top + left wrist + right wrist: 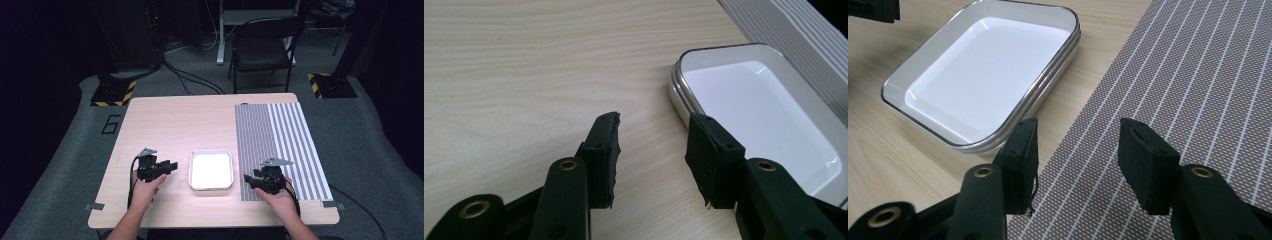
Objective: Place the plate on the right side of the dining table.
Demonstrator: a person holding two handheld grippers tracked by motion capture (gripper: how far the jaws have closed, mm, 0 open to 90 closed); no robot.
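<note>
two hand-held grippers (172,165) (248,180) flanking white tray (211,187)

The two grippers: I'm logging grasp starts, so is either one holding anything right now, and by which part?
Nothing is held. The left gripper and right gripper both stand open with only bare gaps between their jaws, either side of the white tray.

table (165,120): matt wood grain | tray (923,70): glossy, perhaps enamel | mat (1193,80): woven, textured
</note>
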